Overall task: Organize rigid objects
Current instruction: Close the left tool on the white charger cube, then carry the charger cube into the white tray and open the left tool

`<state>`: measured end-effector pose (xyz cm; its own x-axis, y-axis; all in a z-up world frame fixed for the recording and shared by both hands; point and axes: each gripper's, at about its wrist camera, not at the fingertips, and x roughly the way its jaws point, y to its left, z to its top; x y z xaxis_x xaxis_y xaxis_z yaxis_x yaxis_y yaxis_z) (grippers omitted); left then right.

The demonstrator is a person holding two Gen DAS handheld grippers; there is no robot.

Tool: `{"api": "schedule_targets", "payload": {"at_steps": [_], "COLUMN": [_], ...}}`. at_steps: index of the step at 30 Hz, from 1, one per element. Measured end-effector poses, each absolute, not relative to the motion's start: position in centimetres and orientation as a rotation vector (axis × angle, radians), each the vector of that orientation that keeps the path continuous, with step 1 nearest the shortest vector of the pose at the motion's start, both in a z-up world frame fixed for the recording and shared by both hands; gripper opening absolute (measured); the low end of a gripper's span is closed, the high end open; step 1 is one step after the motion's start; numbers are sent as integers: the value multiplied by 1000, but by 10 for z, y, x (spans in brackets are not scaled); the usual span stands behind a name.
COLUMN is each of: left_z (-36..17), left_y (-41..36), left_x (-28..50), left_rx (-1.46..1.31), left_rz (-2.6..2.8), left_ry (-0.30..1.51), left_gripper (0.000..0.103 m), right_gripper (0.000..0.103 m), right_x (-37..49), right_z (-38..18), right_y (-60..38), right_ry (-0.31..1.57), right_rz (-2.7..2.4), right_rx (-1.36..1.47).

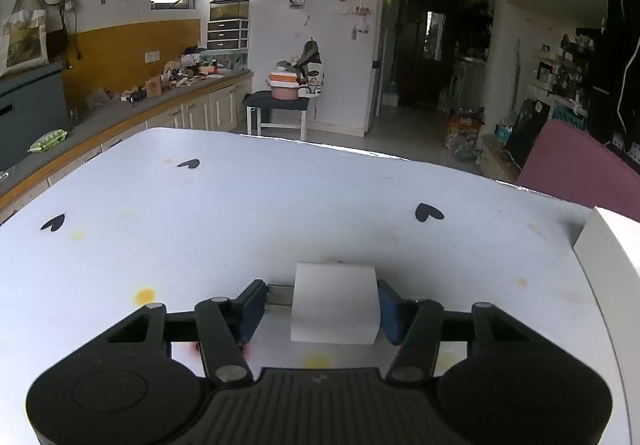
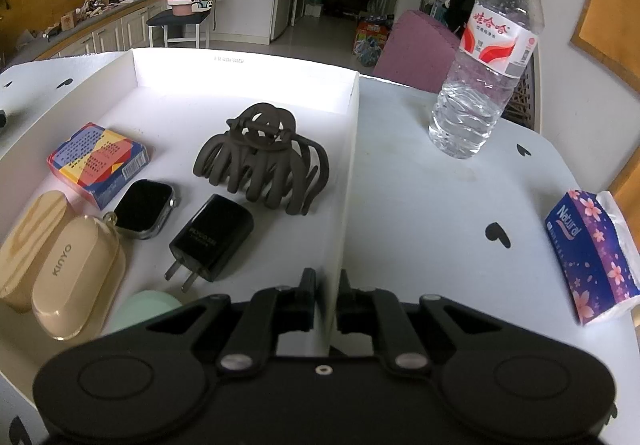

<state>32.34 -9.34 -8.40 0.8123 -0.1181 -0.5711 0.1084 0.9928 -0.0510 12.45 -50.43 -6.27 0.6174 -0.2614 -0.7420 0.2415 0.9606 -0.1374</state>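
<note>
A white block point(image 1: 335, 303) is framed between the jaws of the left gripper point(image 1: 320, 309) on the pale bench point(image 1: 240, 225); the right pad is seen against its side, while a gap is left at the other pad, so it is not yet gripped. The right gripper point(image 2: 325, 301) is clenched on the side wall of the white tray point(image 2: 348, 165). Inside the tray are laid a dark hair claw point(image 2: 262, 157), a black charger point(image 2: 214, 237), a smartwatch point(image 2: 144, 209), a card box point(image 2: 98, 161) and a beige case point(image 2: 76, 277). A water bottle point(image 2: 486, 57) and a tissue pack point(image 2: 592, 257), possibly opened, are left outside.
</note>
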Motion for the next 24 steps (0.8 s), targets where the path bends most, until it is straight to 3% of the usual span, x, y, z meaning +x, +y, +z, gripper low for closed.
{"api": "schedule_targets", "payload": {"at_steps": [14, 24], "left_z": [-66, -28], "left_y": [-113, -177], "left_x": [283, 227], "left_rx": [-81, -92], "left_rz": [-160, -349], "left_ry": [536, 466], "left_gripper": [58, 58], "right_gripper": [7, 6], "right_x": [123, 123], "right_z": [-62, -62], "right_y": [-512, -515], "right_ry": [852, 844], "right_rz": [-286, -289], "right_rx": [41, 85]}}
